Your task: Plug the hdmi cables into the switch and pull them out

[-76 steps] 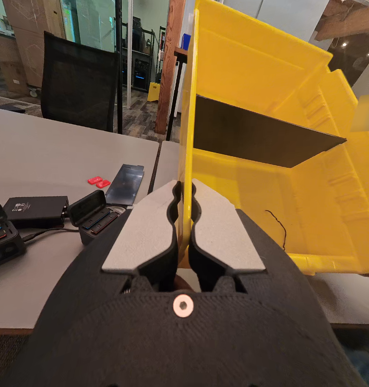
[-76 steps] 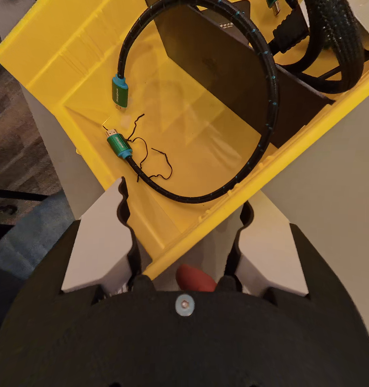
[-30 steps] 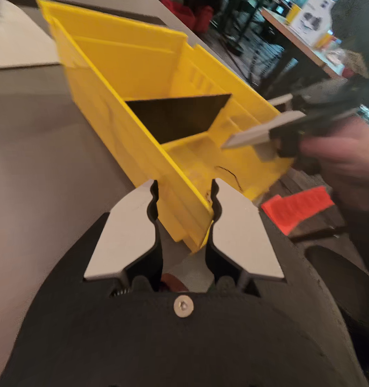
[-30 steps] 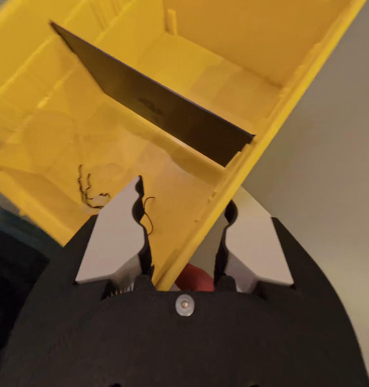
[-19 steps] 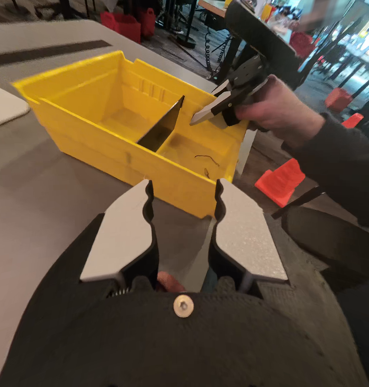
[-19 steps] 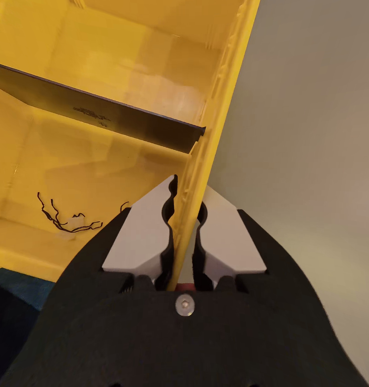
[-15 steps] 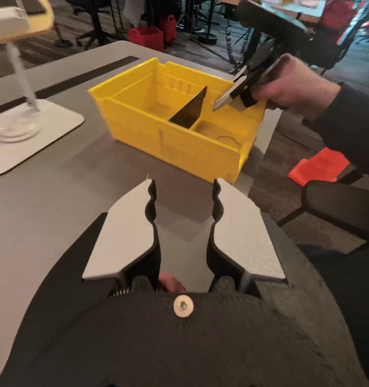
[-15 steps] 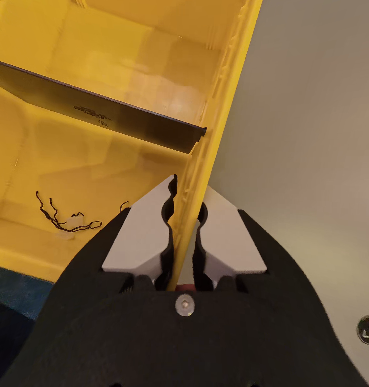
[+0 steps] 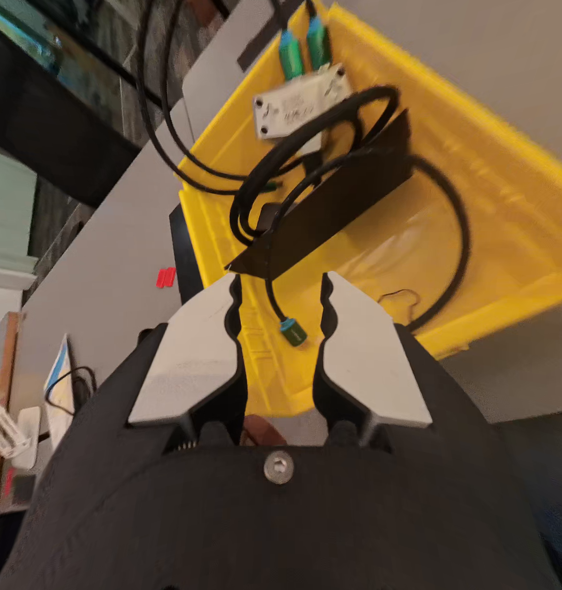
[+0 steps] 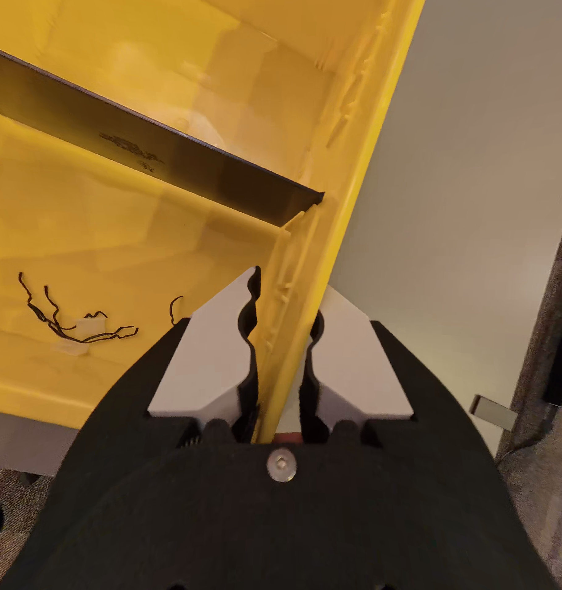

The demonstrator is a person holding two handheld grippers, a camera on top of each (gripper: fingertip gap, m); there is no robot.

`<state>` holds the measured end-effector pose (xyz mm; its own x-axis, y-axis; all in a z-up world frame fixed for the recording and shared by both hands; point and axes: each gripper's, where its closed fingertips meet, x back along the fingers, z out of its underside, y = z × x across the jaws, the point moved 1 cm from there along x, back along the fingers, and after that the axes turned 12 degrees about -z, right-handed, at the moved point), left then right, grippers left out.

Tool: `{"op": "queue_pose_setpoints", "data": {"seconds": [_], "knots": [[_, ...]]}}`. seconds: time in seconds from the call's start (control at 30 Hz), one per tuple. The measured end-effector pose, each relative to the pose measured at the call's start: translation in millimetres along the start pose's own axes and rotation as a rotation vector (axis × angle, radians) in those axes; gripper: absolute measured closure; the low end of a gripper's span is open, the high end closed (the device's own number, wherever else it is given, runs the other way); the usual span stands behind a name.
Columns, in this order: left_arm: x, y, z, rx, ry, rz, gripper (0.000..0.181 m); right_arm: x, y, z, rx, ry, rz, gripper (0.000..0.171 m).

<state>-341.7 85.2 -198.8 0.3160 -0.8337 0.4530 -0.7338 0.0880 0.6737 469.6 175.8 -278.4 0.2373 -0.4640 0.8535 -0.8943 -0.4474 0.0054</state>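
Note:
In the left wrist view a yellow bin (image 9: 464, 178) holds a pale switch box (image 9: 300, 105) with two green HDMI plugs (image 9: 291, 57) in its far side. Black cables (image 9: 458, 223) loop over the black divider (image 9: 330, 207). A loose green plug (image 9: 294, 333) lies on the bin floor, seen between my fingers. My left gripper (image 9: 279, 281) is open and empty above the bin's near corner. My right gripper (image 10: 291, 281) is shut on the bin's side wall (image 10: 369, 127). The right wrist view shows the divider (image 10: 177, 159) but no switch or cables.
The bin stands on a grey table (image 9: 113, 255), also in the right wrist view (image 10: 464, 159). Thin black wire strands (image 10: 66, 319) lie on the bin floor. A small red object (image 9: 165, 277) lies by the bin. Clutter (image 9: 11, 437) sits at far left. Carpet (image 10: 544, 319) is beyond the table edge. Tip to tip, the grippers are about 80 centimeters apart.
My right gripper closed on the bin wall and stays clamped there. My left gripper moved from back off the bin to above it, where the switch and cables now show.

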Motion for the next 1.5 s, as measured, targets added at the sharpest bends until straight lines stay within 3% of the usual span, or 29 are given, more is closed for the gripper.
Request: {"op": "queue_pose_setpoints", "data": {"seconds": [0.2, 0.3, 0.33, 0.37, 0.53, 0.73, 1.0, 1.2, 1.37, 1.5], "knots": [[-63, -6, 31, -0.030, 0.212, 0.011, 0.136, 38, -11, -21, 0.075, -0.119, 0.215, 0.143], [-82, -5, 42, -0.137, 0.273, -0.060, 0.157, 60, -6, -32, 0.133, -0.141, 0.304, 0.141], [-86, -3, 40, -0.157, 0.257, -0.106, 0.173, 66, -1, -38, 0.150, -0.157, 0.312, 0.141], [-87, -2, 41, -0.189, 0.262, -0.131, 0.175, 73, 5, -44, 0.167, -0.177, 0.318, 0.142], [-73, 14, 24, -0.198, 0.161, -0.196, 0.175, 103, 44, -82, 0.265, -0.279, 0.332, 0.147], [-28, 53, -4, -0.212, -0.066, -0.322, 0.175, 127, 112, -132, 0.424, -0.391, 0.284, 0.149], [29, 92, -26, -0.169, -0.241, -0.483, 0.176, 132, 227, -180, 0.610, -0.523, 0.061, 0.143], [65, 99, -79, -0.142, -0.367, -0.505, 0.176, 122, 333, -197, 0.703, -0.571, -0.301, 0.116], [76, 38, -155, -0.124, -0.489, -0.340, 0.175, 113, 409, -189, 0.694, -0.518, -0.656, 0.096], [71, -45, -211, -0.137, -0.572, -0.149, 0.176, 79, 430, -175, 0.675, -0.399, -0.728, 0.089]]}}
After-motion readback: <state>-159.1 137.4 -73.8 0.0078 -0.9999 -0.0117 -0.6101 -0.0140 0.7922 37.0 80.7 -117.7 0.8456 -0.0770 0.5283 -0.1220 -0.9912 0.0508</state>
